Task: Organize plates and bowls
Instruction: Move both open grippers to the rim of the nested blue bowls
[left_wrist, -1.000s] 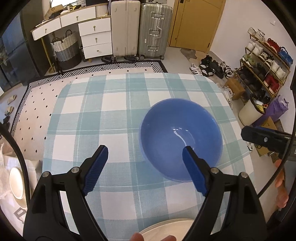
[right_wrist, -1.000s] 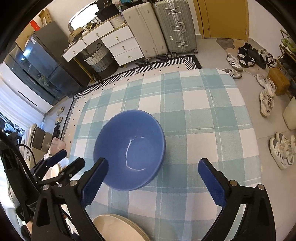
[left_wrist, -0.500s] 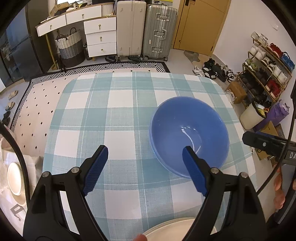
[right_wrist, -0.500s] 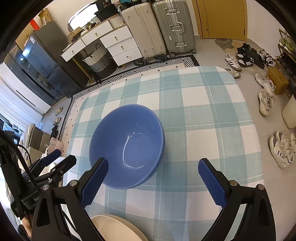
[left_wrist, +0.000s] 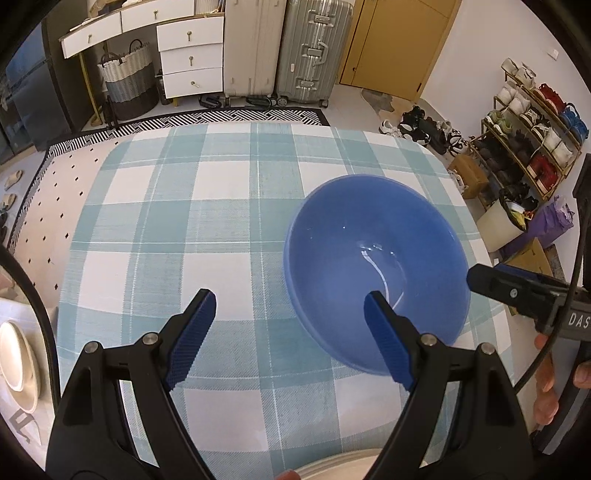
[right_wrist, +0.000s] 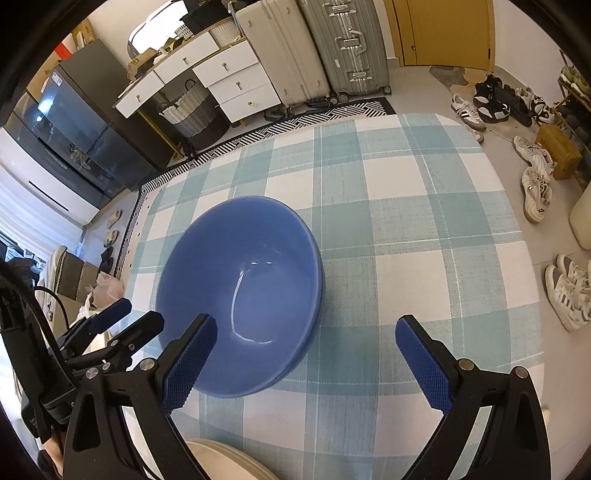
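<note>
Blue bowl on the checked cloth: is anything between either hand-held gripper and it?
Nothing visible is. The round glossy blue bowl sits empty on the teal-and-white checked tablecloth. The left hand-held gripper and right hand-held gripper are both open, with only bare cloth around the bowl.

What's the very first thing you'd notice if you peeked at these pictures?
The big blue bowl jumps out first, sitting empty and shiny on the teal-and-white checked tablecloth. Next come the two open grippers reaching over the table toward it: the left gripper with one blue finger in front of the bowl's near rim, and the right gripper doing the same from the other side. A cream plate peeks in at the near table edge.
</note>
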